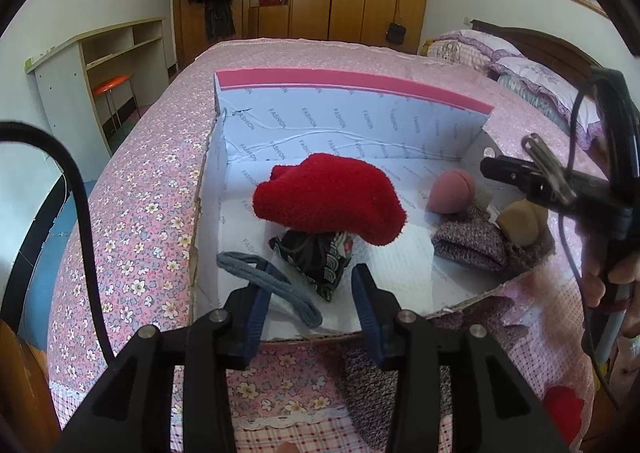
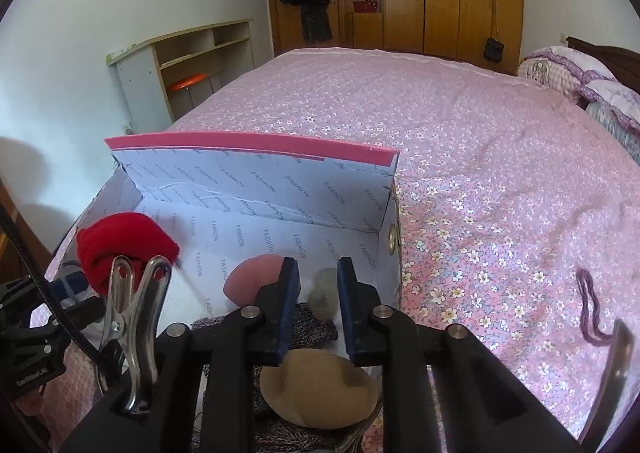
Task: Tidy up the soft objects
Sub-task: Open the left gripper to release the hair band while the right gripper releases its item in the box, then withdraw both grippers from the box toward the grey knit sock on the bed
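over the box (image 1: 352,101) on the bed, left gripper (image 1: 312,305) open, red sock (image 1: 332,201) dropped inside. right gripper (image 2: 314,309) open above tan pad (image 2: 320,389). judged next: fetch purple band (image 2: 592,309).

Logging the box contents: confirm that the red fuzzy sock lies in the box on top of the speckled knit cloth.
Wrong in one respect: the red fuzzy sock is in the box, but it rests on the dark patterned pouch; the speckled knit cloth lies apart, as the left wrist view shows.
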{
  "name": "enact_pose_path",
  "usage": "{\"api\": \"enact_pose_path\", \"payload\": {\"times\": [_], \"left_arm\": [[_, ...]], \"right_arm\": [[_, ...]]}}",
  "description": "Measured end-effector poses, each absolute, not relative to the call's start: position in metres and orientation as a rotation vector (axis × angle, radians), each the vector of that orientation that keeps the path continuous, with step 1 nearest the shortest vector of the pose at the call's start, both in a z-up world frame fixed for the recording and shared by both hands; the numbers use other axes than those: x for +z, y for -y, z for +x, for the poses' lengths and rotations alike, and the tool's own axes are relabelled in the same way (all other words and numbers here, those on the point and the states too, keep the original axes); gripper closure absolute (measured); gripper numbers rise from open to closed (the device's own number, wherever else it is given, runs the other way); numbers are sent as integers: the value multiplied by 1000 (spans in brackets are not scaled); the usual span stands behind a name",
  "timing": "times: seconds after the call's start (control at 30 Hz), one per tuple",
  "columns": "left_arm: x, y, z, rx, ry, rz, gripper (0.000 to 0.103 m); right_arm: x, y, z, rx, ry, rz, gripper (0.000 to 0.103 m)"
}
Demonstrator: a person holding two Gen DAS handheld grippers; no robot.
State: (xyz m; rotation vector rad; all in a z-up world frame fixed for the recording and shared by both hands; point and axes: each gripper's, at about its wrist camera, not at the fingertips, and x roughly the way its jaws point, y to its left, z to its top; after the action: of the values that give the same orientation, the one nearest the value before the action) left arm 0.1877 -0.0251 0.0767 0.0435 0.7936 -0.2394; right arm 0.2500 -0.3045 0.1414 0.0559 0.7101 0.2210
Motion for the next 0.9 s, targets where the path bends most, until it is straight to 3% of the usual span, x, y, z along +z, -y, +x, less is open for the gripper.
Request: {"api": "enact_pose_path", "payload": {"times": [0.2, 0.43, 0.9], "left_arm": [[80, 19, 183, -245, -799, 23, 57], [89, 16, 168, -257, -774, 25, 48], [98, 7, 150, -273, -756, 7, 40]], "right_arm": [[149, 305, 244, 216, -688, 61, 70], [157, 306, 228, 232, -664, 72, 62], [170, 313, 195, 230, -635, 100, 59]]}}
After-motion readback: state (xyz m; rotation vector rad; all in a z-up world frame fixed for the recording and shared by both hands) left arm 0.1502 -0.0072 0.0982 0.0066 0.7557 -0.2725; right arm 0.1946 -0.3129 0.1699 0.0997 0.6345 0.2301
